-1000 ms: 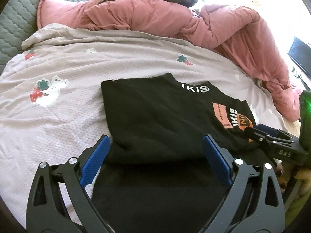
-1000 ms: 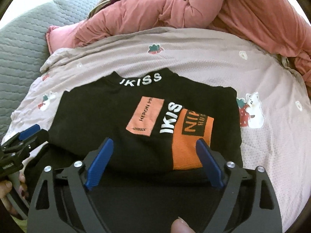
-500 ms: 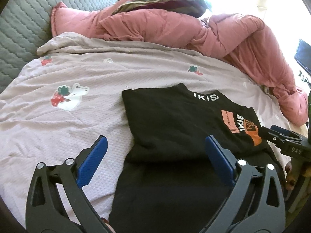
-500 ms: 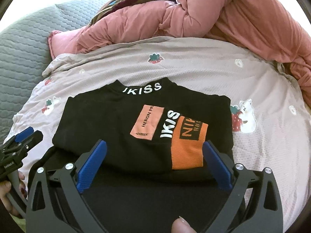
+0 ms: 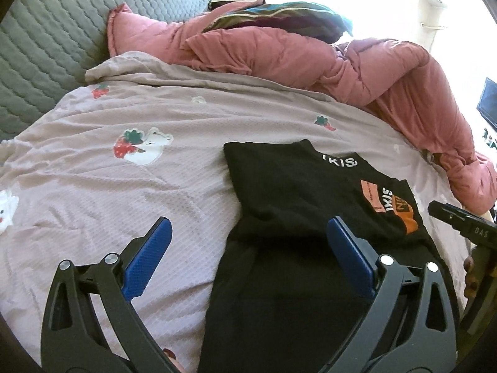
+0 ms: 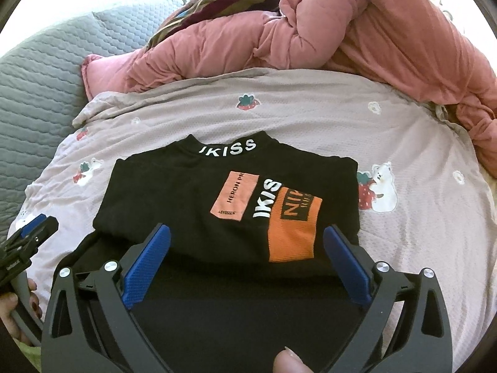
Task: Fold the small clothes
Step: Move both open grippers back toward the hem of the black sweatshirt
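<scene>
Though beside the shirt (image 5: 292,186), left gripper (image 5: 248,245) agape.

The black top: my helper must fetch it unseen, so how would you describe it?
On the pale pink bedspread, in front of the heaped pink duvet, lies a folded black top. Only it carries white IKISS lettering on the collar and orange patches on the chest.

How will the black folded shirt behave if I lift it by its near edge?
The black shirt is likely floppy: soft knit, layers sagging over the rumpled bedsheet. Lifted by one edge, the fold would probably fall open. It looks light and unlikely to slip on the textured sheet.
</scene>
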Motion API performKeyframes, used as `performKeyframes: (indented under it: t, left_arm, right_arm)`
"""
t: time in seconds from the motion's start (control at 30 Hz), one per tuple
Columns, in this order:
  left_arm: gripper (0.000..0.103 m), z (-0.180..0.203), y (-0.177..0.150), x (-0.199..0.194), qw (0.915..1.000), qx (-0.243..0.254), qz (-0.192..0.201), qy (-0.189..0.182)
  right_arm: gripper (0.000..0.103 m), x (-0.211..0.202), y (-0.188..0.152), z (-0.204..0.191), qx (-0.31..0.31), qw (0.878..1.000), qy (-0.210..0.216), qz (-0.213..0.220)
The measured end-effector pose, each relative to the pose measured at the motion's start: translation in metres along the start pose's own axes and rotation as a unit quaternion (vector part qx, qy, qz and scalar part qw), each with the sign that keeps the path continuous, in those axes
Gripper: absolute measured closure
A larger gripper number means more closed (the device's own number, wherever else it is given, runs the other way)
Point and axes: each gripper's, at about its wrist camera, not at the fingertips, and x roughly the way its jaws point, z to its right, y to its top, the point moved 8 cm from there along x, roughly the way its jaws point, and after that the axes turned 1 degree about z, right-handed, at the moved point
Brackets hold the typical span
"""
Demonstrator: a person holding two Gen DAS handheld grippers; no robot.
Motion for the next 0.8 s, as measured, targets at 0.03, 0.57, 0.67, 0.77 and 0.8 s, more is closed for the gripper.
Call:
performKeyframes:
  t: [0.03,0.57,0.67,0.77,0.8]
  left_arm:
    - [0.009,0.0,0.0,-0.003,1.0,0.0,0.002,0.001]
    - [0.01,0.0,-0.014,-0.039,1.0,0.005,-0.003,0.003]
    - [0.01,-0.004,-0.018,-0.045,1.0,0.003,-0.006,0.007]
    - [0.01,-0.008,-0.021,-0.05,0.9999,-0.002,-0.009,0.01]
    - [0.01,-0.01,-0.022,-0.052,0.9999,-0.005,-0.011,0.009]
  right_arm:
    - [0.005,-0.002,0.0,0.001,0.0,1.0,0.0,0.001]
    - [0.005,-0.037,-0.013,0.012,0.004,1.0,0.006,0.013]
    - [0.005,-0.04,-0.019,0.013,0.004,1.0,0.006,0.009]
    - [0.005,-0.042,-0.025,0.014,0.002,1.0,0.006,0.004]
    - [0.005,-0.043,-0.027,0.014,0.001,1.0,0.007,0.003]
